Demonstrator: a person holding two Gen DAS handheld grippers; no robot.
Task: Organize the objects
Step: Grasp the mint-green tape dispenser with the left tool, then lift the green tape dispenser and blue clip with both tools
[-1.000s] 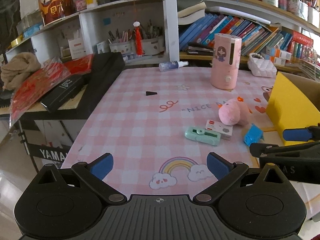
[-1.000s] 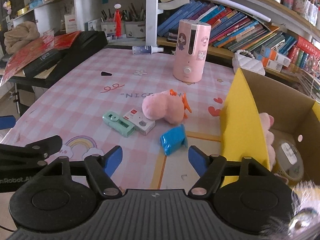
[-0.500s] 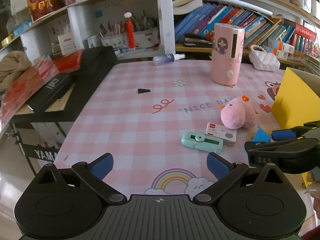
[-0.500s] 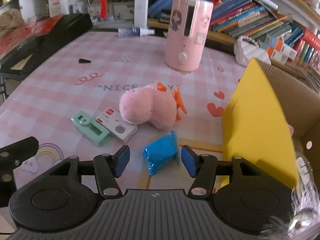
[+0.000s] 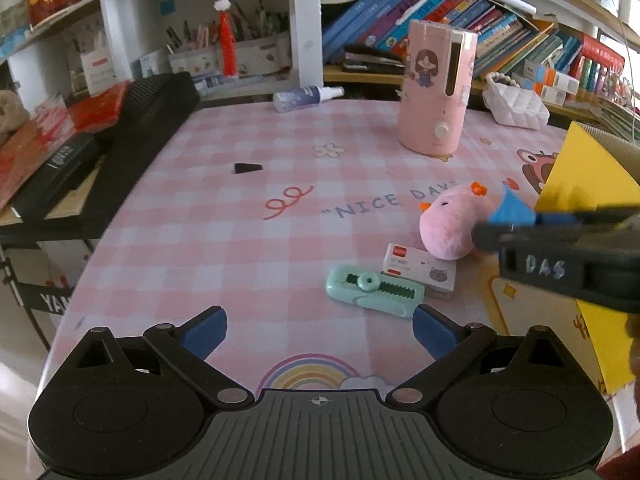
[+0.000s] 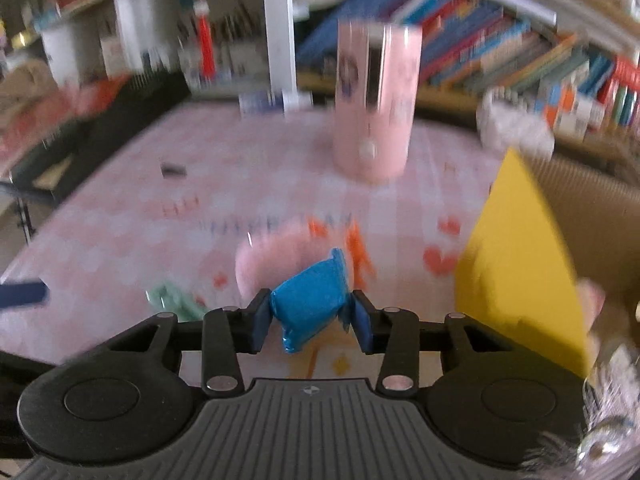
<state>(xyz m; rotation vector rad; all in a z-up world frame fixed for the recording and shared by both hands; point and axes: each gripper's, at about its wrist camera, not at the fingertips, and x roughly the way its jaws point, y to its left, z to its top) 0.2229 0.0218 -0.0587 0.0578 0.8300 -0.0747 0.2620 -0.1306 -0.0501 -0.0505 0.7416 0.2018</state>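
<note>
My right gripper (image 6: 312,322) is shut on a blue packet (image 6: 310,304) and holds it above the table; it also shows in the left wrist view (image 5: 514,210), gripped at the right. My left gripper (image 5: 320,326) is open and empty above the front of the pink checked table (image 5: 224,240). On the table lie a pink plush toy (image 5: 448,226), a mint green tape dispenser (image 5: 374,290) and a small white box (image 5: 420,270). A cardboard box with a yellow flap (image 6: 520,256) stands at the right.
A tall pink appliance (image 5: 436,88) stands at the back of the table, a spray bottle (image 5: 304,98) lies behind it, and a small black piece (image 5: 248,168) lies mid-left. Black cases (image 5: 132,132) sit at the left edge. Bookshelves fill the background.
My right gripper closed on the blue packet and lifted it off the table. The left gripper moved a little forward and stayed open.
</note>
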